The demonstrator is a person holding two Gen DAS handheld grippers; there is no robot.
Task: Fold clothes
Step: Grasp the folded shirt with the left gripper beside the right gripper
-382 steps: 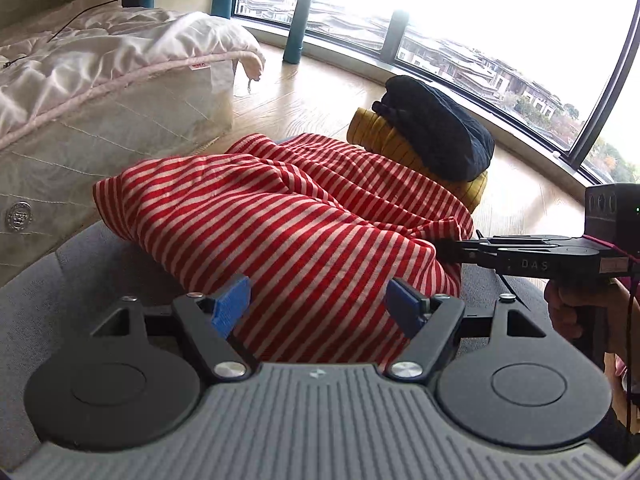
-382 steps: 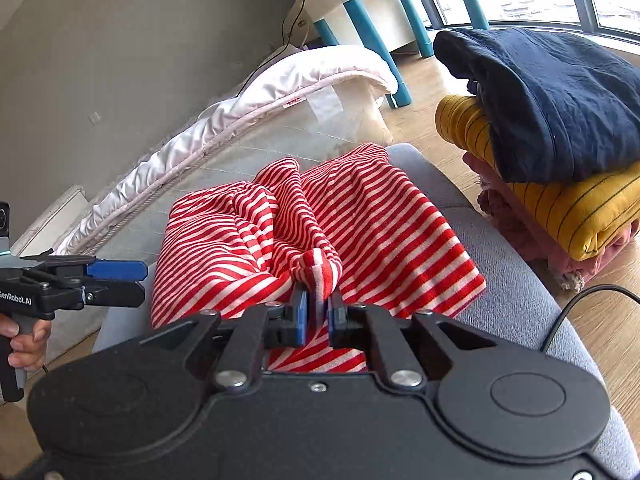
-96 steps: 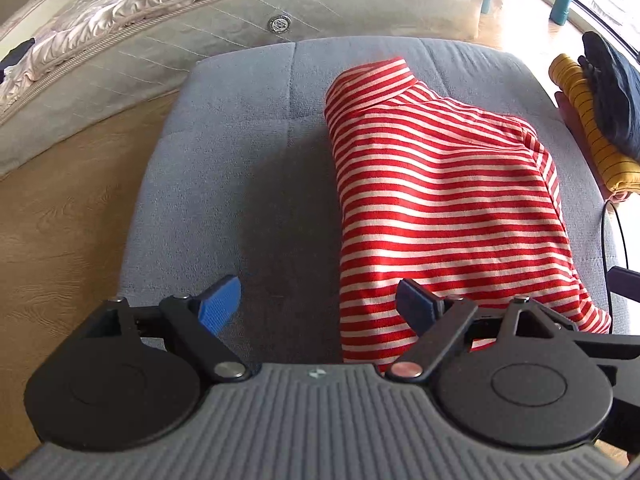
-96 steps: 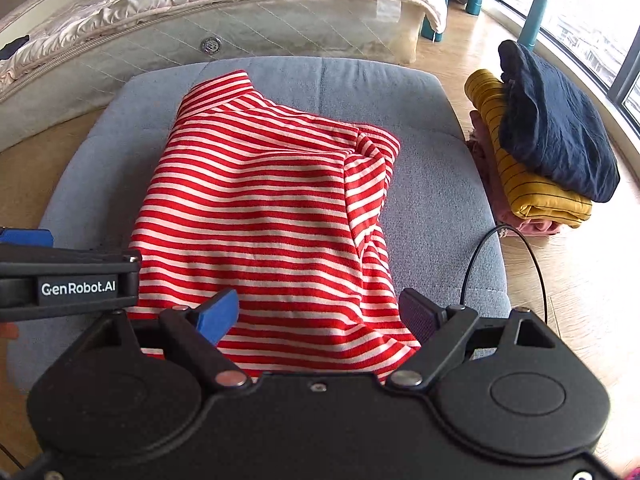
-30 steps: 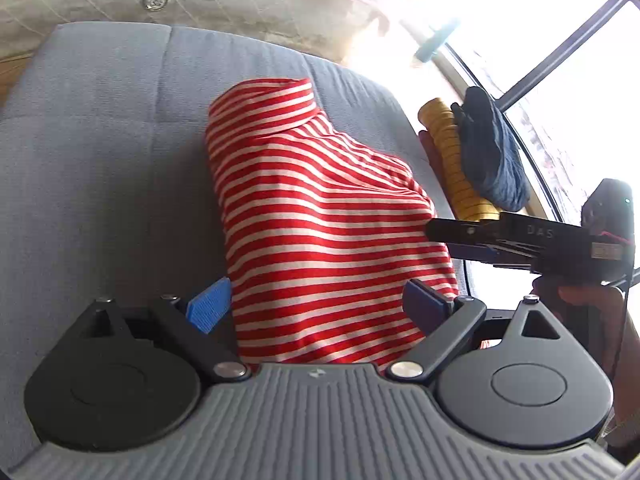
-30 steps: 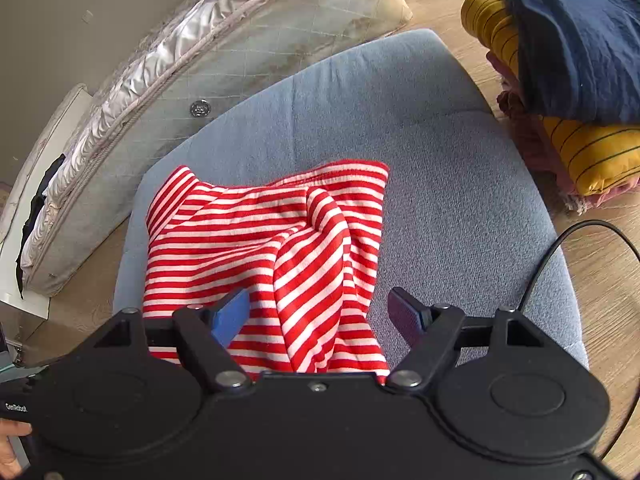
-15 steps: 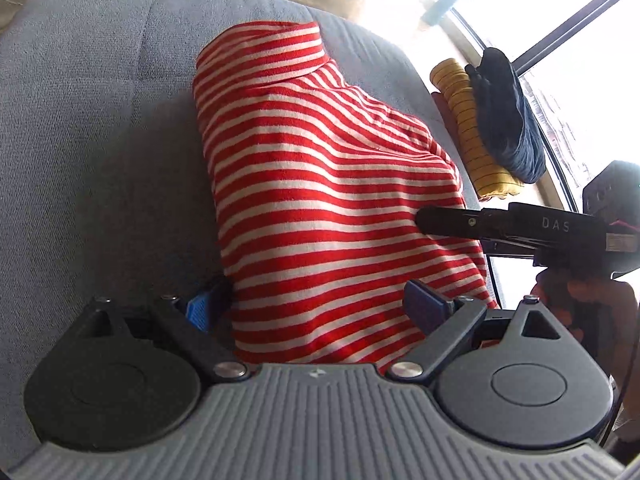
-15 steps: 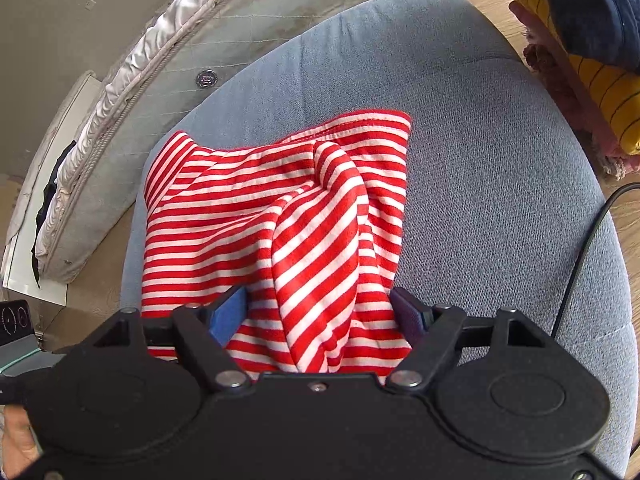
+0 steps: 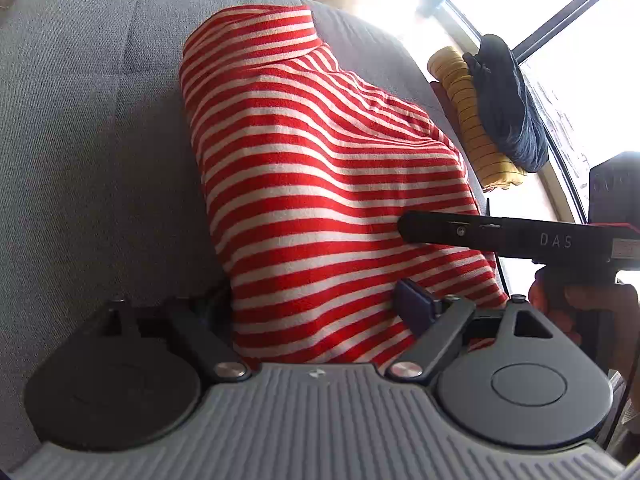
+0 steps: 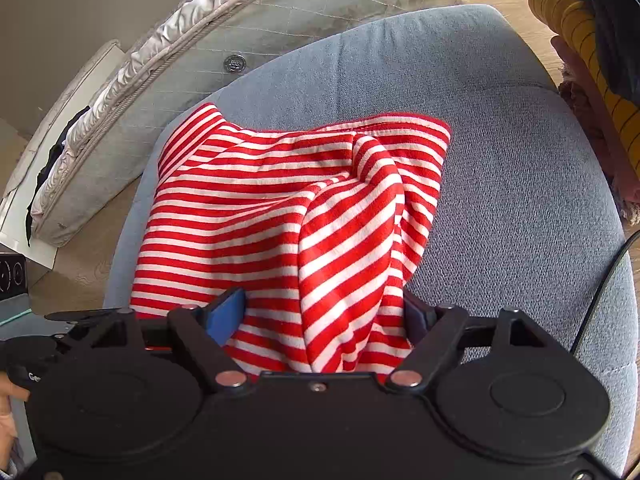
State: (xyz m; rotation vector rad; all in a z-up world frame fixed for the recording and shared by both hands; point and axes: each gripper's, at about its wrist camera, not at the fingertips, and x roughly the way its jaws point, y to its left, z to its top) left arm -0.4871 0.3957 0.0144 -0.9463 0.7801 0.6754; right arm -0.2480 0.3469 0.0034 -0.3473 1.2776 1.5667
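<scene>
striped shirt (image 9: 328, 184) hem behind left hand-held gripper (image 9: 316, 312)

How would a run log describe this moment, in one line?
left gripper: open, straddling red-and-white striped top | right gripper: open, same | grey cushion | unfinished

A rounded grey fabric cushion seat (image 10: 500, 168) carried a folded red-and-white striped knit garment (image 10: 260, 216), lying bunched along its right side. A thin black cable (image 10: 600, 292) crossed the seat's right edge.

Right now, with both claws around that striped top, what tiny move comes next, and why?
Probably close both. The left gripper and right gripper sit open astride the near hem of the striped top on the grey cushion; pinching it would let the hem be lifted and folded.
</scene>
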